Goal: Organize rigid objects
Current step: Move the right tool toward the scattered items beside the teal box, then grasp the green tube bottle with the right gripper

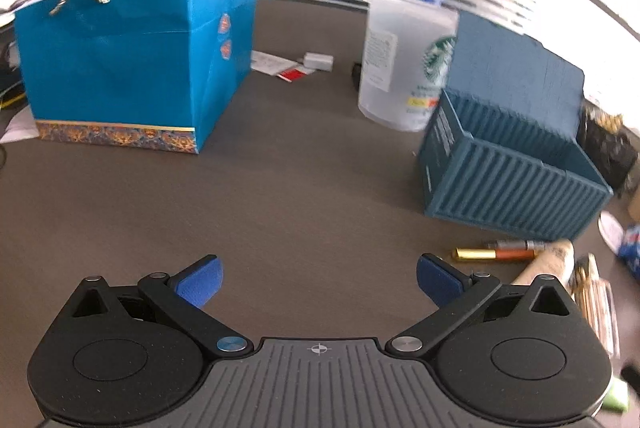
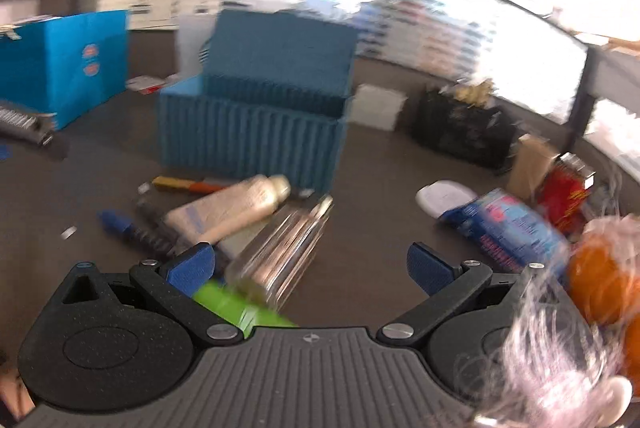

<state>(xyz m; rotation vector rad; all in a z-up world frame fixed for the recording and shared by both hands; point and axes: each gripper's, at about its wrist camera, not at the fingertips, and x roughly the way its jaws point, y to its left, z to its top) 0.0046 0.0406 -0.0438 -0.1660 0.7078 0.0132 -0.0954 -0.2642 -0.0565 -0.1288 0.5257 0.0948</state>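
Observation:
A teal container-shaped box with its lid up [image 1: 516,184] [image 2: 252,136] stands on the brown desk. In front of it lie a gold and orange pen [image 1: 496,254] [image 2: 188,185], a beige tube [image 2: 232,208] [image 1: 548,260], a clear glass bottle [image 2: 280,252] [image 1: 596,304], a dark brush with a blue end [image 2: 132,228] and a green object [image 2: 236,304]. My left gripper [image 1: 320,280] is open and empty over bare desk, left of the box. My right gripper [image 2: 312,268] is open, with the glass bottle lying between its fingers.
A blue gift bag [image 1: 132,68] [image 2: 60,64] stands at the left. A frosted Starbucks cup [image 1: 404,60] stands behind the box. Snack packets [image 2: 516,224], a black basket [image 2: 464,128] and netted oranges [image 2: 600,284] crowd the right side.

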